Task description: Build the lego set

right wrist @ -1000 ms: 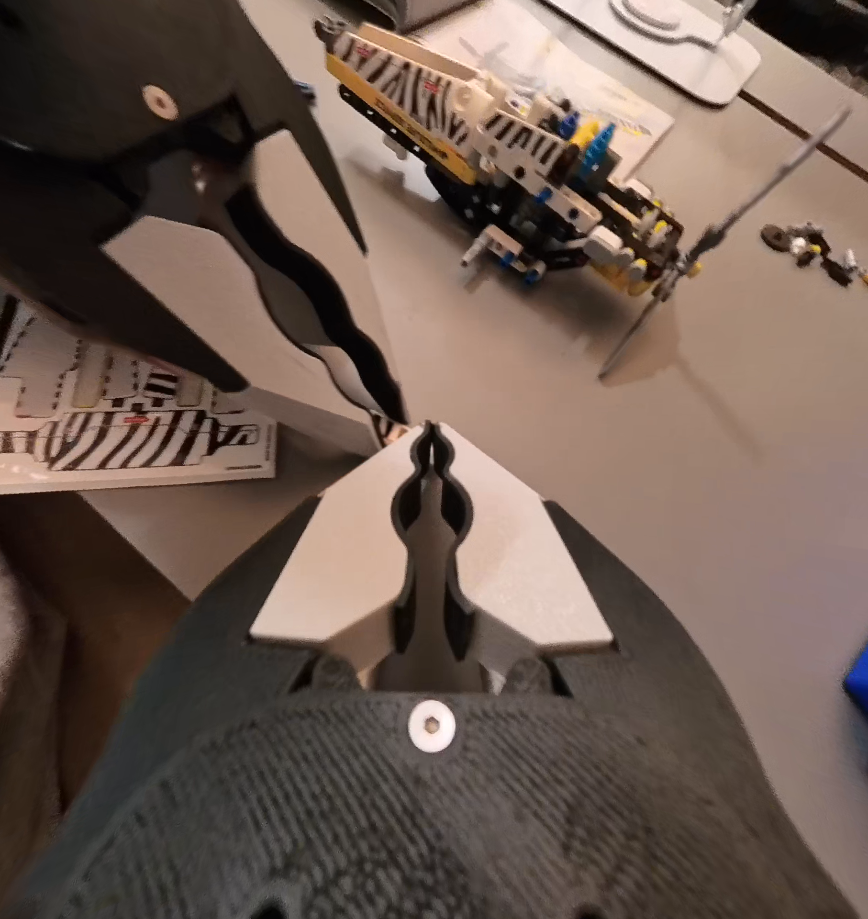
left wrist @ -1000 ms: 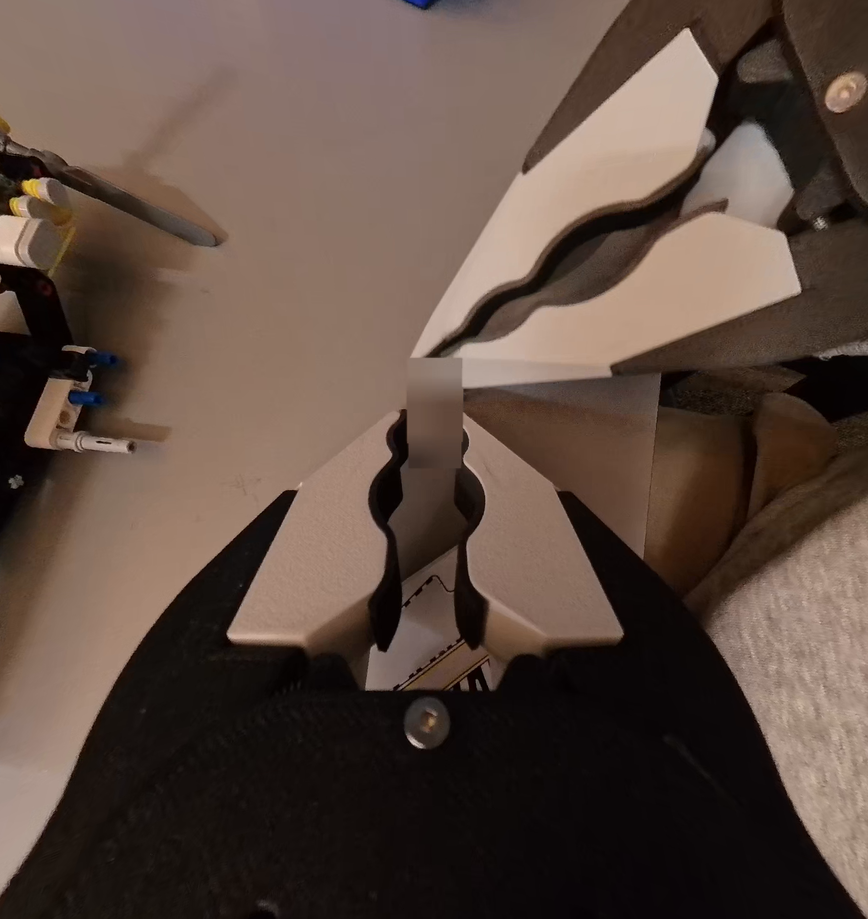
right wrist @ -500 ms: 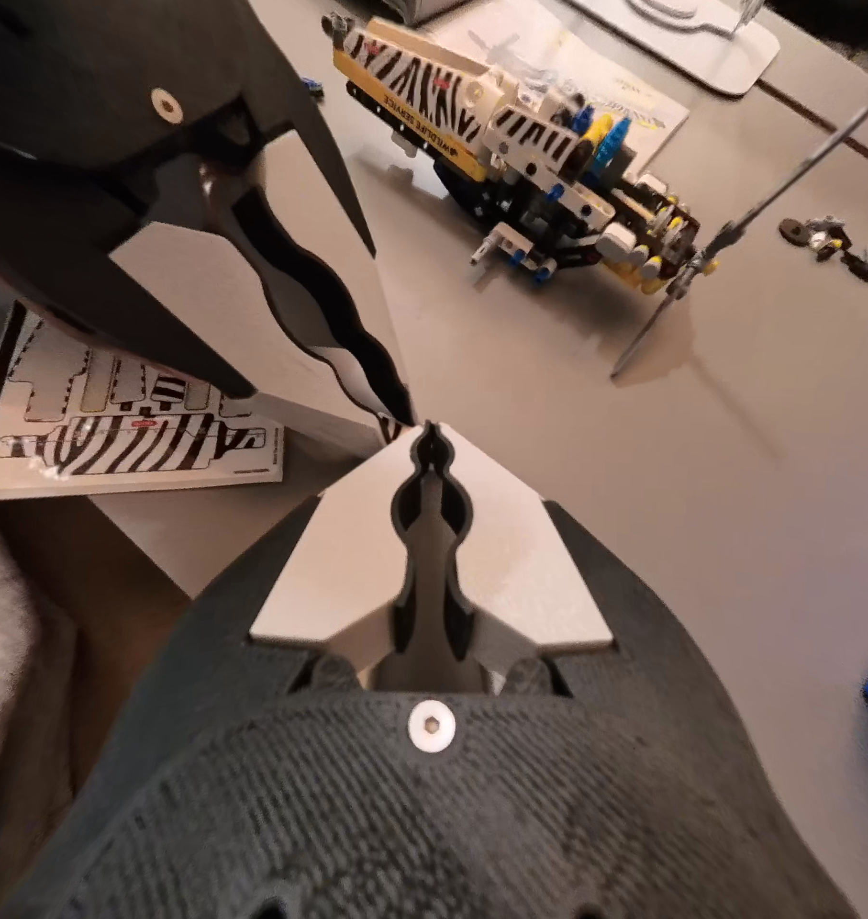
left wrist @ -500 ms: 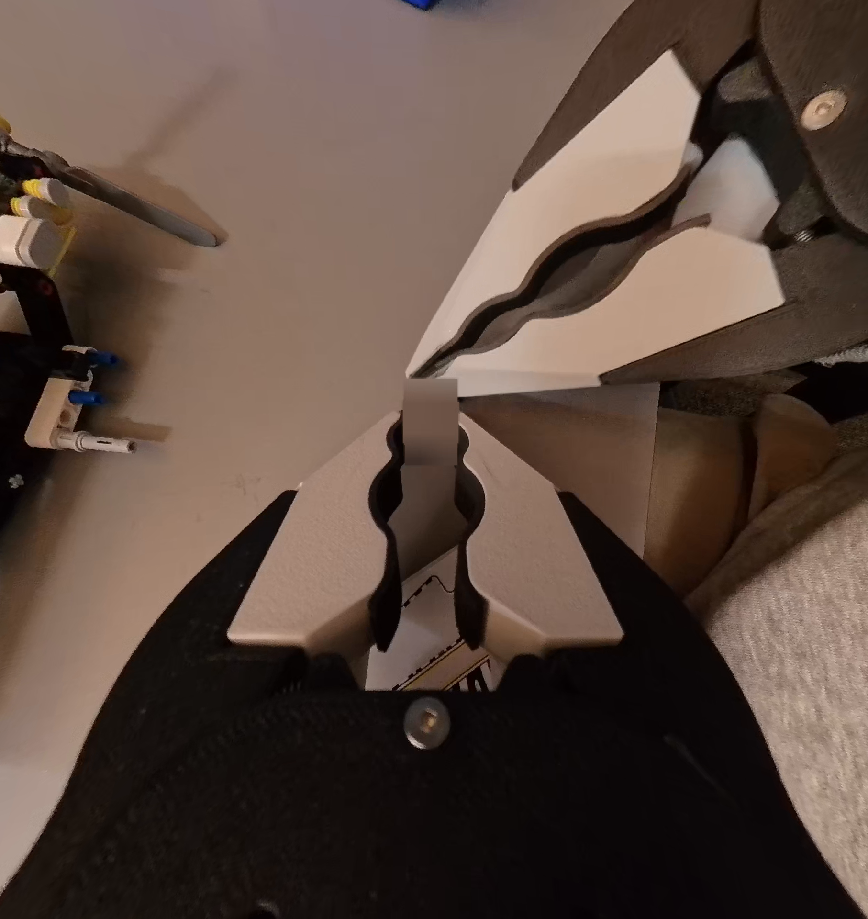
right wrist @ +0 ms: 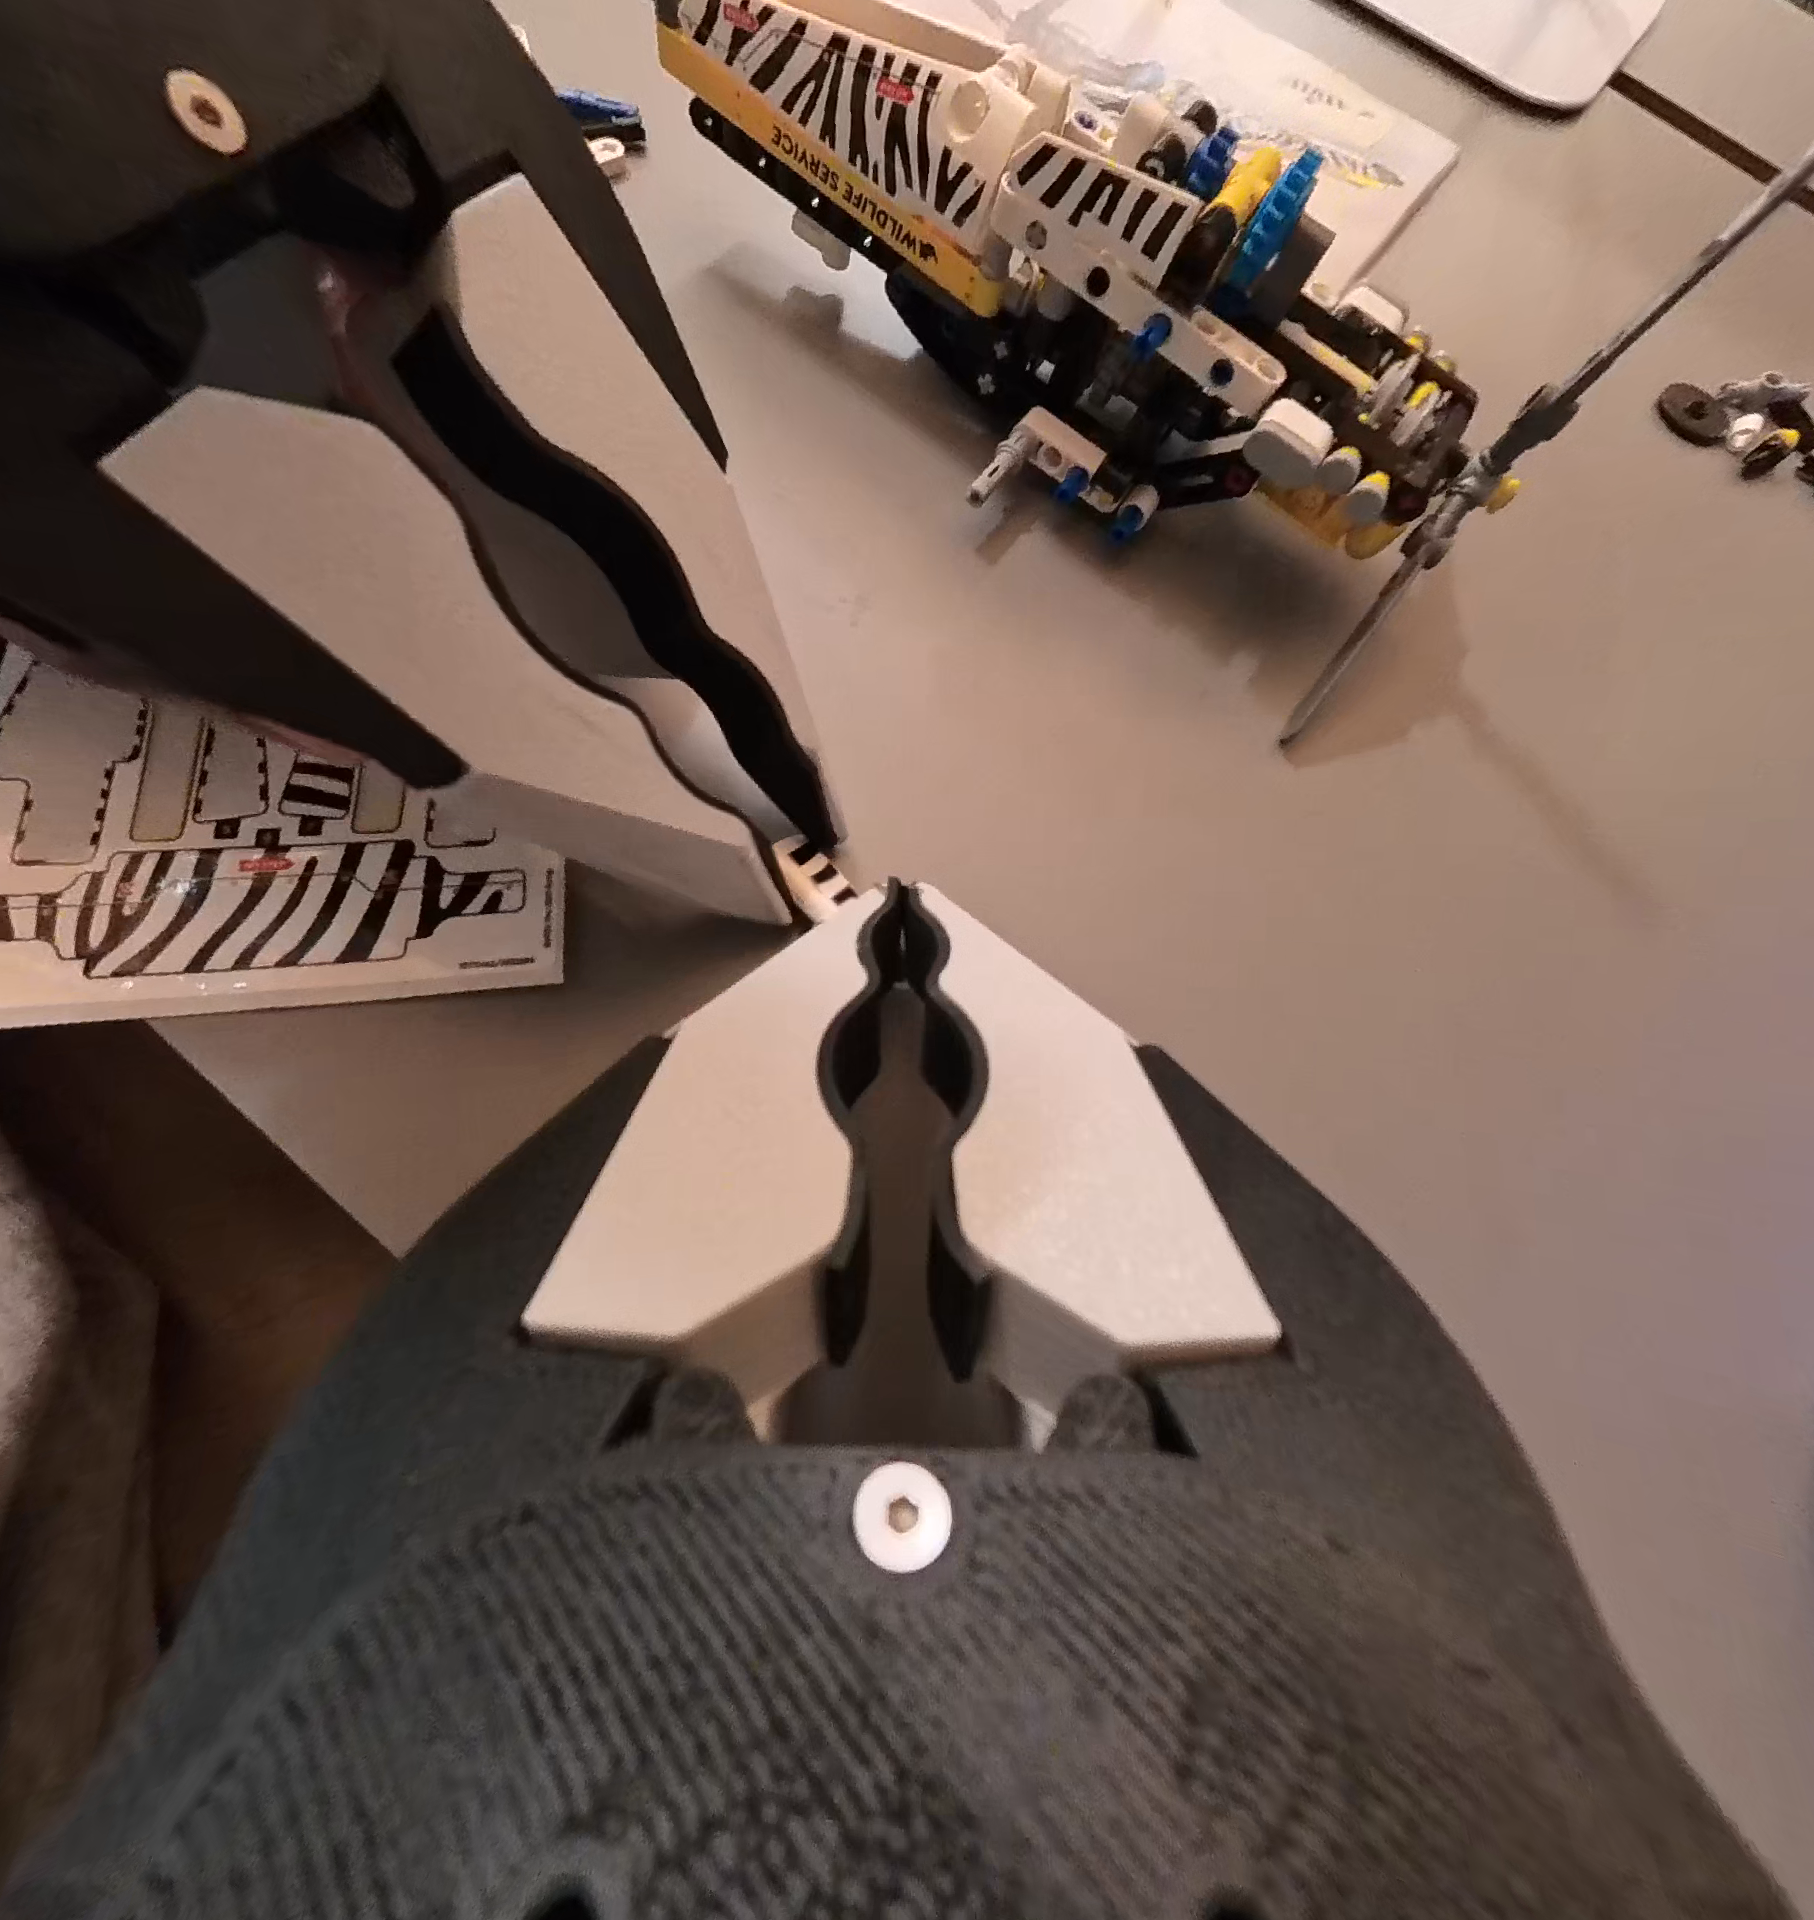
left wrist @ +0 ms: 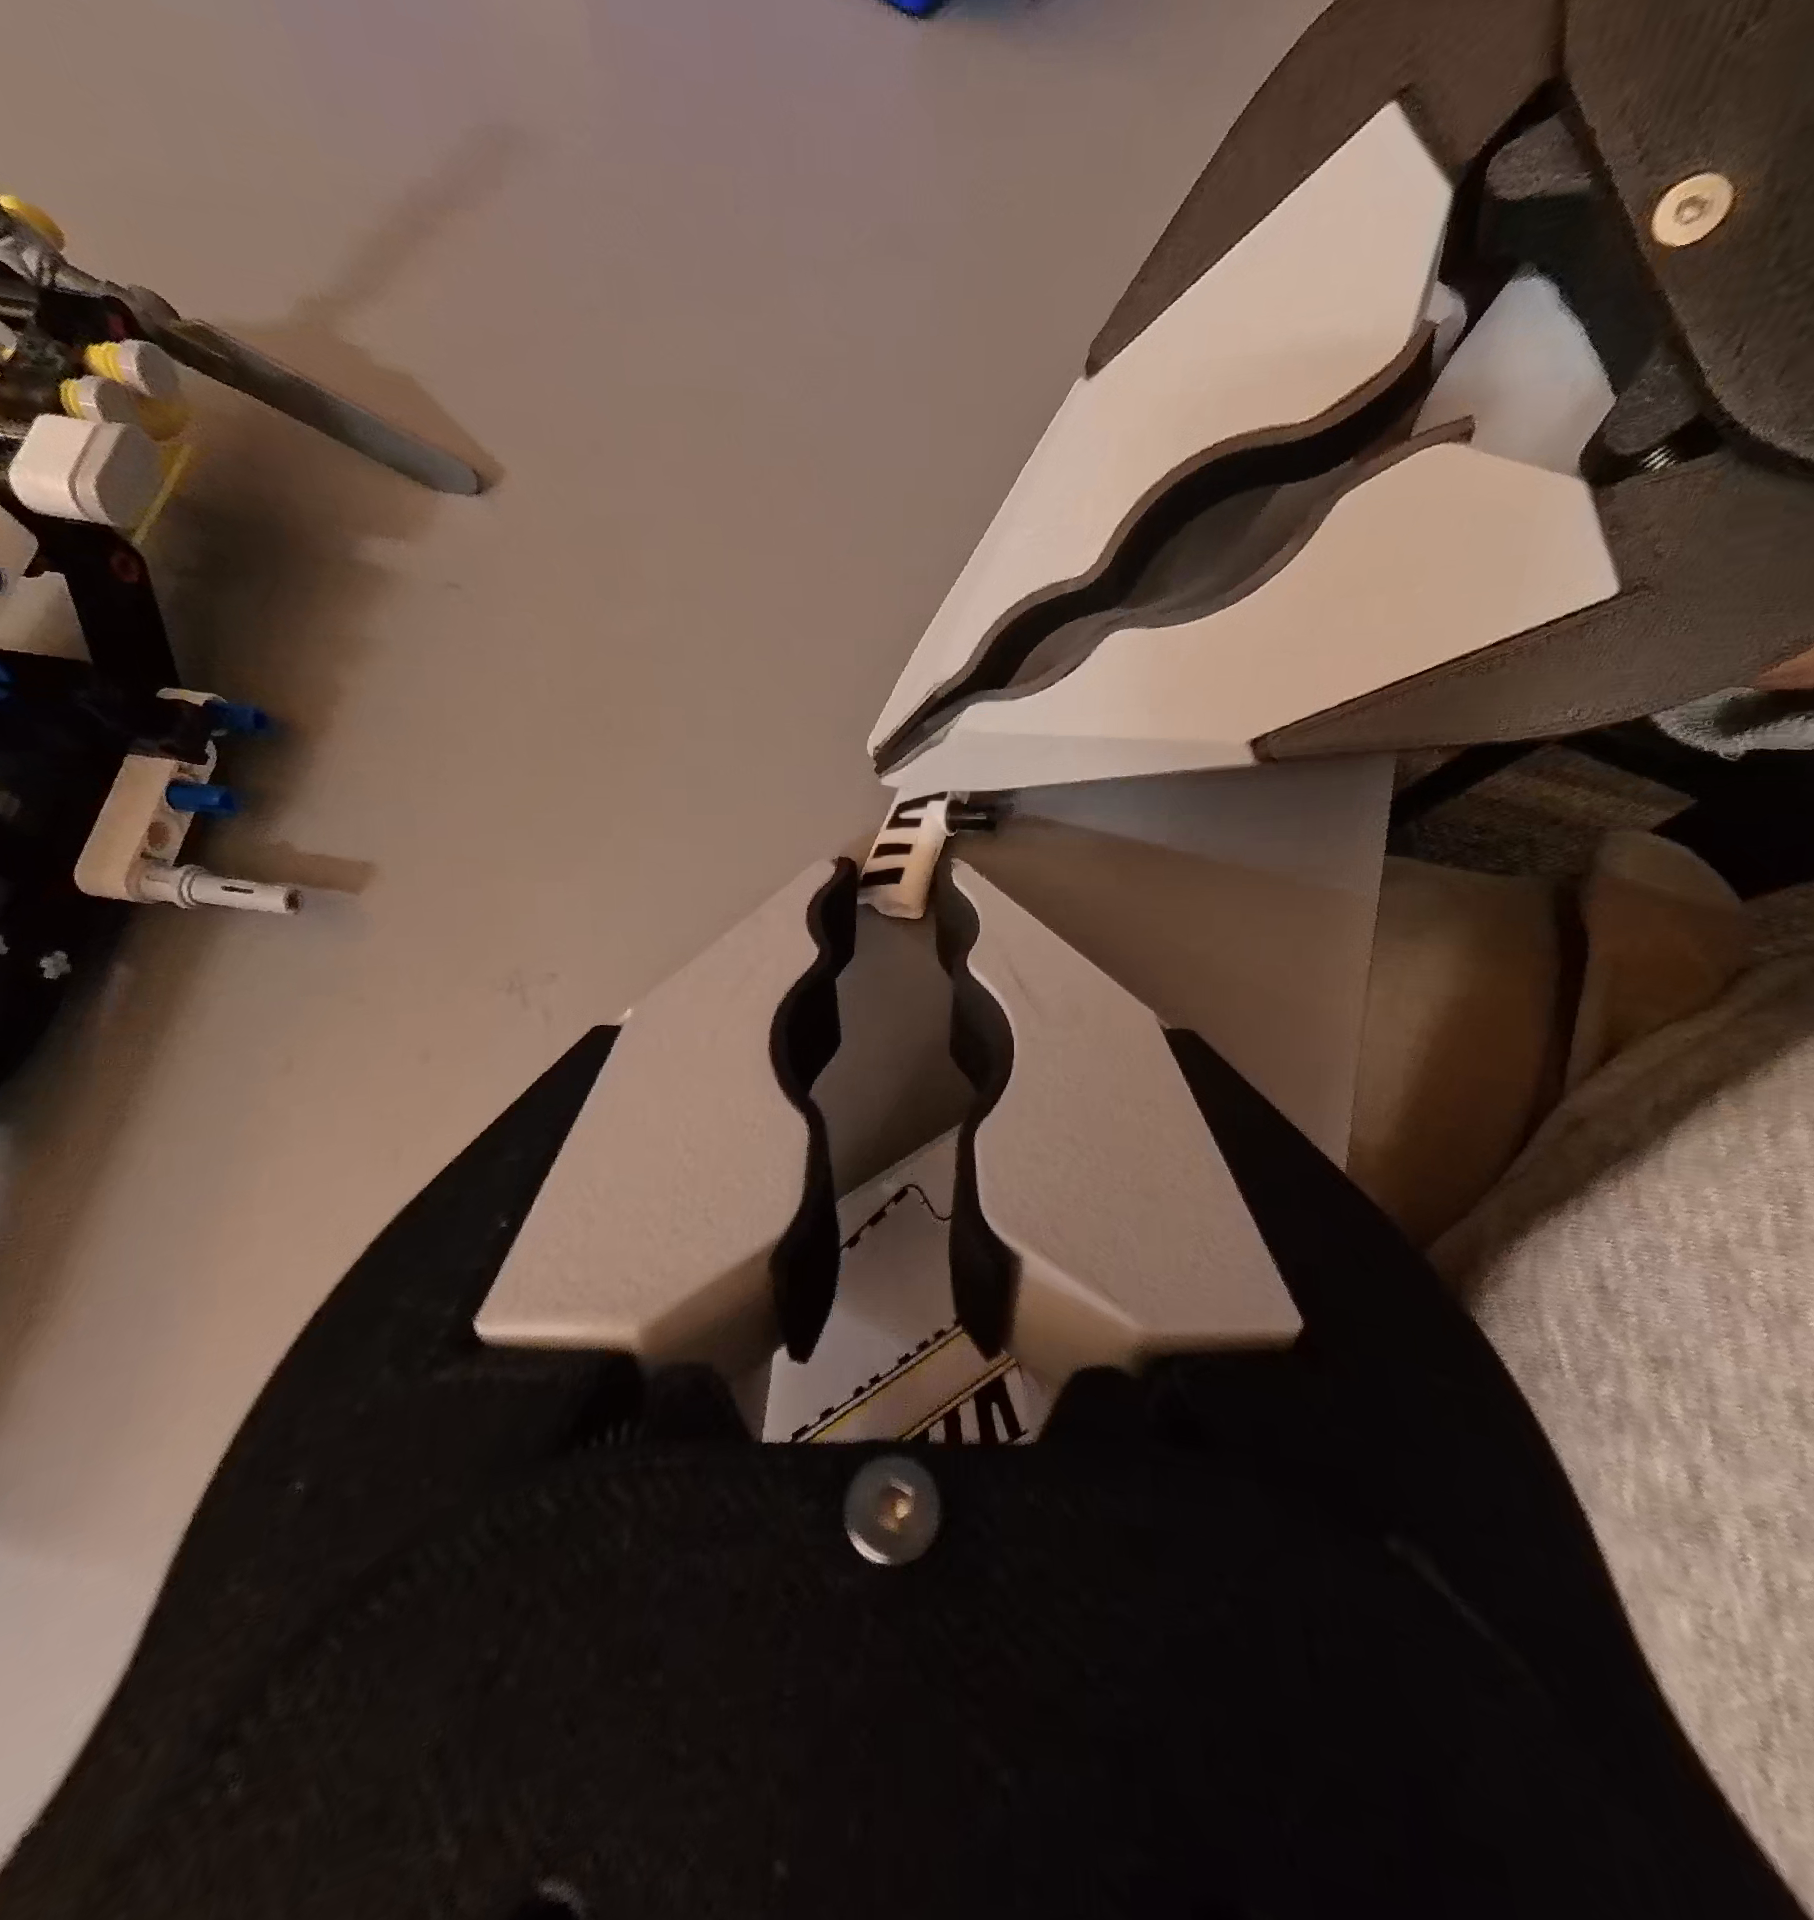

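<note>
The left gripper [left wrist: 892,894] is pinching a small white zebra-striped piece [left wrist: 901,852] right at its tips, jaws drawn in to a narrow gap around it. The right gripper [right wrist: 898,902] is sitting with its jaws pressed together at the tips, and whether anything is caught between them is hard to tell; its tips are hovering just beside the striped piece, nearly touching the left gripper's. Below and behind the left jaws, a sticker sheet [right wrist: 248,914] with zebra-stripe shapes is lying flat at the grey table [right wrist: 1298,1039] edge. Well ahead of the right jaws, the zebra-striped lego helicopter [right wrist: 1090,281] is resting on the table, a grey rotor blade [right wrist: 1402,582] slanting down to the surface, with small loose parts [right wrist: 1776,426] lying farther out.
</note>
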`<state>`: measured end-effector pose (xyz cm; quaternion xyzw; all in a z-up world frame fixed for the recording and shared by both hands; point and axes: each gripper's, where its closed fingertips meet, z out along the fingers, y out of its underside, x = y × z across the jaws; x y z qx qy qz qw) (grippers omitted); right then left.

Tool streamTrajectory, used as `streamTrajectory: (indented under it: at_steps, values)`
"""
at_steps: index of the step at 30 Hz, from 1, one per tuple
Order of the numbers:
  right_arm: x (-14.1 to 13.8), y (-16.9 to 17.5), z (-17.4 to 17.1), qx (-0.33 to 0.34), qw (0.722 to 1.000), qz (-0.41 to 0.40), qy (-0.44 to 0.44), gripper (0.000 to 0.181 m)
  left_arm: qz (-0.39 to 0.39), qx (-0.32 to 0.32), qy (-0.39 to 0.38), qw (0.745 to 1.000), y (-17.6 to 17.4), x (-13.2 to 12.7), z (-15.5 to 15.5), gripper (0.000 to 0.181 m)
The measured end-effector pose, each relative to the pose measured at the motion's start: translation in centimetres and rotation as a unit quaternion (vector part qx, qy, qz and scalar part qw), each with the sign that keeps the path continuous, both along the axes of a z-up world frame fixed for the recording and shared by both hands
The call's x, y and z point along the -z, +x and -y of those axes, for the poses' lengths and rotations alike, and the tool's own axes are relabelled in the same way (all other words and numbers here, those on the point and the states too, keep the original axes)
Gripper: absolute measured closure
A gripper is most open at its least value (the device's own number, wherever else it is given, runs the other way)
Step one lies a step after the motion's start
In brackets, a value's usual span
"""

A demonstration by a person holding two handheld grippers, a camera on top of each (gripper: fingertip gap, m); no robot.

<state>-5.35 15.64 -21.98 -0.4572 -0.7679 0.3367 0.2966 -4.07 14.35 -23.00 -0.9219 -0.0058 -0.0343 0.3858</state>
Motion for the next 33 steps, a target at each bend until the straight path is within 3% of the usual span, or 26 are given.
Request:
streamTrajectory:
  at_steps: [9,14,18,22,26,30,33]
  values:
    - [-1.4,-0.2,-0.6,0.016,0.995,-0.003,-0.098,0.181,-0.006,-0.001,0.008,1.000,-0.2,-0.2,0.0,0.168]
    - [-2.9,0.2,-0.6,-0.003,0.986,-0.031,-0.166,0.165,0.008,-0.024,0.054,0.998,-1.2,-1.7,-0.1,0.170]
    - [-4.3,0.8,-0.3,-0.034,0.974,-0.053,-0.217,0.153,0.084,-0.004,0.116,0.990,-0.9,-3.6,0.1,0.170]
    - [-5.2,1.4,0.9,-0.084,0.969,-0.071,-0.219,0.142,0.163,0.066,0.193,0.965,0.6,-6.3,0.9,0.170]
    - [-7.7,1.9,2.2,-0.144,0.953,-0.130,-0.232,0.144,0.255,0.119,0.258,0.924,1.9,-8.9,2.0,0.171]
    - [-10.1,1.6,2.9,-0.195,0.925,-0.215,-0.246,0.154,0.322,0.115,0.273,0.899,1.5,-9.6,2.3,0.172]
    - [-11.8,1.2,3.1,-0.225,0.889,-0.248,-0.312,0.157,0.379,0.107,0.278,0.876,1.2,-10.1,2.5,0.172]
